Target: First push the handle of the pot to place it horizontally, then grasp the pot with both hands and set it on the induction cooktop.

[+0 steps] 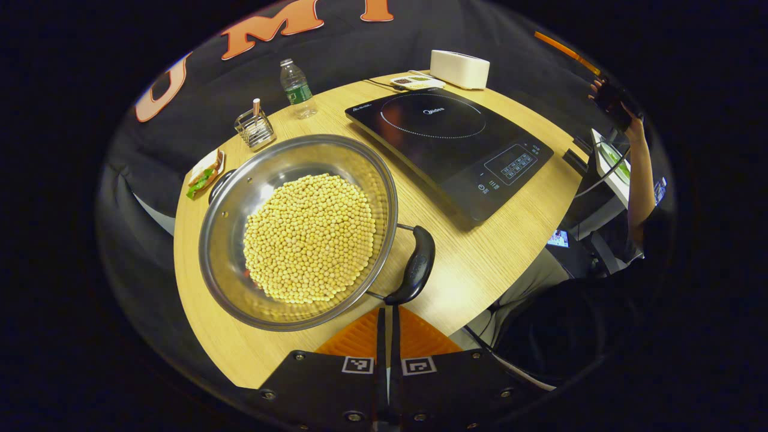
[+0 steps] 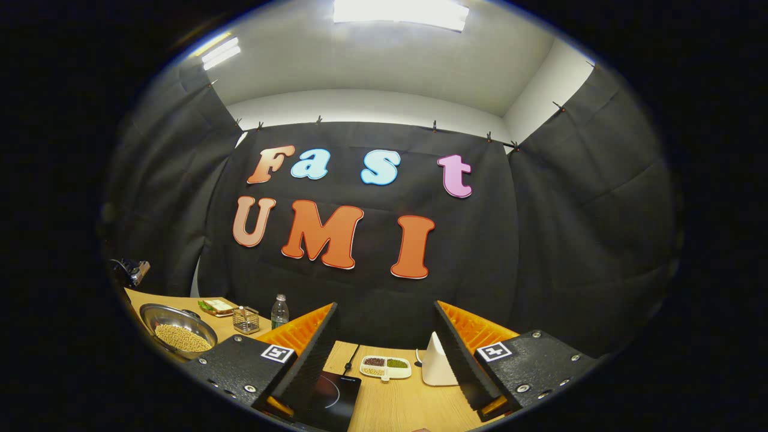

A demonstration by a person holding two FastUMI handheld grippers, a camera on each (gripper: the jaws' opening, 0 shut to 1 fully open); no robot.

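Pot (image 1: 298, 231): round shiny steel, wide and shallow, heaped with small pale beans (image 1: 309, 239); sits on wood-grain bench (image 1: 480, 258), beside flat glossy black cooktop (image 1: 450, 147), not on it. Pot's curved black handle (image 1: 414, 267) lies toward near bench edge. Left tongs (image 1: 388, 327) closed, fingers together, tips right at handle's end; contact unclear. Right tongs (image 2: 384, 354) wide open, raised, holding nothing. Wire rack (image 1: 255, 127), plastic bottle (image 1: 297, 89), white box (image 1: 459, 69) along far edge.
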